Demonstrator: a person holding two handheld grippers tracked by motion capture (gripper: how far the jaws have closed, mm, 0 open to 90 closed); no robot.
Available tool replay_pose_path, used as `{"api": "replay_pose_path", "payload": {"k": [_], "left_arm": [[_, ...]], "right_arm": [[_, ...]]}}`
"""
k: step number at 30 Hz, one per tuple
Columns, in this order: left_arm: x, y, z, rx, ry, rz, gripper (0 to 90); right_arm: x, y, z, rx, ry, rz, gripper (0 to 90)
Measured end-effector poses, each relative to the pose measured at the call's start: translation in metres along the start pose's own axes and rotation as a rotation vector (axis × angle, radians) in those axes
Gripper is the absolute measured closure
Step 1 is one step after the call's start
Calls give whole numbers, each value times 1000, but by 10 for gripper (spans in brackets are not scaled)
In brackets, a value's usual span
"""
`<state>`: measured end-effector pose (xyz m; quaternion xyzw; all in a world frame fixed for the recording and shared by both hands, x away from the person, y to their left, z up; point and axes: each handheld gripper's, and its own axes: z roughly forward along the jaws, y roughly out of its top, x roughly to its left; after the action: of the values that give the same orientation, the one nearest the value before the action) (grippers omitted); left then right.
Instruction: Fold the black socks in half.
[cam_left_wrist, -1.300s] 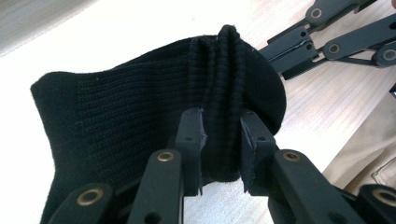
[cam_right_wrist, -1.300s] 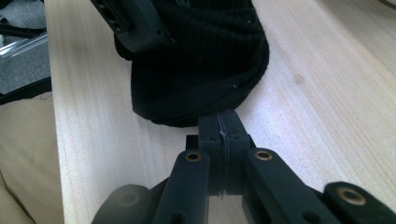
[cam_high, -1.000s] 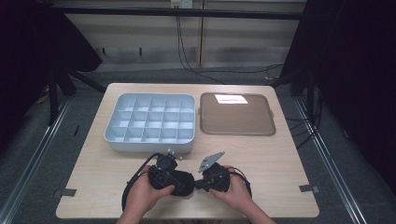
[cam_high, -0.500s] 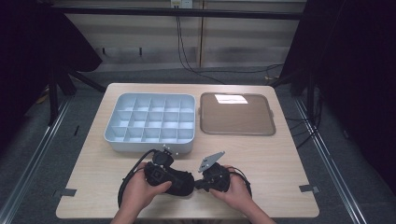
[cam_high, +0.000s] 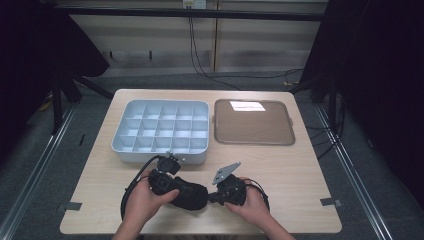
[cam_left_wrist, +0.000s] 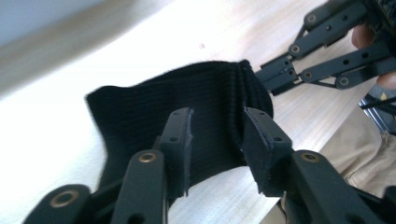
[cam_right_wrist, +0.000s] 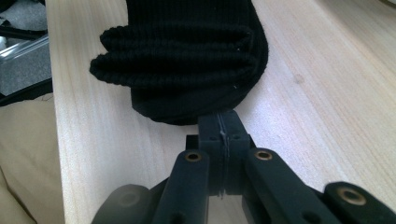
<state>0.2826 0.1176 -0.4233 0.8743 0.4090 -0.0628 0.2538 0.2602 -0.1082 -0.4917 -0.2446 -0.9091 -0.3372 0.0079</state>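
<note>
A black ribbed cloth (cam_high: 194, 196), perhaps a sock, lies bunched on the near part of the table between my two grippers. My left gripper (cam_high: 184, 190) points right at it. In the left gripper view its jaws (cam_left_wrist: 215, 135) stand apart and have just been opening; the cloth (cam_left_wrist: 205, 93) lies between and beyond them, and neither pad presses it. My right gripper (cam_high: 216, 196) points left, shut on the cloth's edge (cam_right_wrist: 187, 56). Its jaws (cam_right_wrist: 219, 122) meet at the lower hem. The left gripper view has that gripper (cam_left_wrist: 261, 74) at the cloth's far corner.
A white tray (cam_high: 160, 103) with several compartments stands behind the left gripper. A shallow brown tray (cam_high: 252, 142) sits to its right, with a bright patch (cam_high: 247, 106) at its far edge. The table's front edge (cam_high: 200, 231) lies just below the hands.
My left hand has drawn a little to the left and away from the right one, and the cloth now lies longer between them. The right hand has kept still.
</note>
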Motion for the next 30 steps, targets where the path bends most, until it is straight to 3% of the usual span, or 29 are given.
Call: {"api": "replay_pose_path", "payload": {"k": [6, 7, 11, 18, 22, 30], "left_arm": [[16, -6, -11, -47, 58, -52, 534], [22, -10, -12, -57, 82, -65, 488], [33, -16, -10, -42, 108, -72, 450], [38, -22, 4, -19, 101, -99, 417], [40, -23, 9, 8, 110, -92, 418], [41, -28, 20, 41, 114, -101, 493]], "right_arm": [[1, 0, 0, 0, 3, 5, 894], [1, 0, 0, 1, 4, 7, 894], [0, 0, 0, 2, 4, 2, 894], [0, 0, 0, 2, 1, 6, 893], [0, 0, 0, 2, 2, 6, 893], [0, 0, 0, 6, 6, 8, 889]]}}
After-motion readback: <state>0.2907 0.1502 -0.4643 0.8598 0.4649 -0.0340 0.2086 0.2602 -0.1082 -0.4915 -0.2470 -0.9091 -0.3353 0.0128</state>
